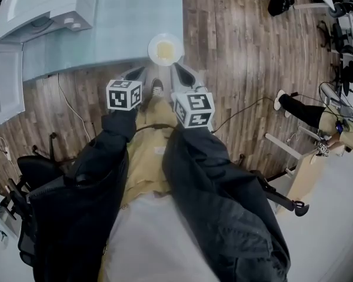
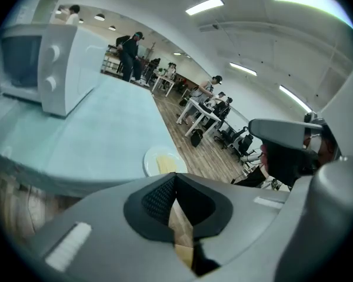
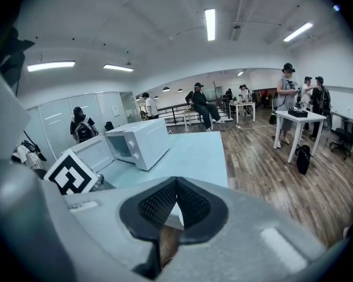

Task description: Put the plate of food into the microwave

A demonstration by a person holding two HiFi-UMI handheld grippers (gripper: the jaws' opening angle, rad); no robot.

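A white plate point(image 1: 165, 49) with yellow food sits at the near edge of the pale blue table point(image 1: 135, 22); the left gripper view shows this plate point(image 2: 163, 161) just beyond the jaws. The white microwave point(image 1: 44, 7) stands at the table's far left, its door point(image 1: 5, 81) swung open. In the right gripper view the microwave point(image 3: 138, 143) is left of centre. My left gripper point(image 1: 139, 73) hovers just short of the plate on its left, jaws shut and empty. My right gripper point(image 1: 177, 69) hovers beside it on the right, also shut and empty. In their own views the left gripper point(image 2: 175, 176) and right gripper point(image 3: 176, 182) show tips that meet.
Wooden floor point(image 1: 235, 51) lies to the right of the table, with cables point(image 1: 241, 107) across it. A seated person's leg point(image 1: 303, 110) and white desks point(image 1: 288, 148) are at the right. A black office chair point(image 1: 38, 175) stands at the lower left. People and desks fill the room behind point(image 2: 206, 101).
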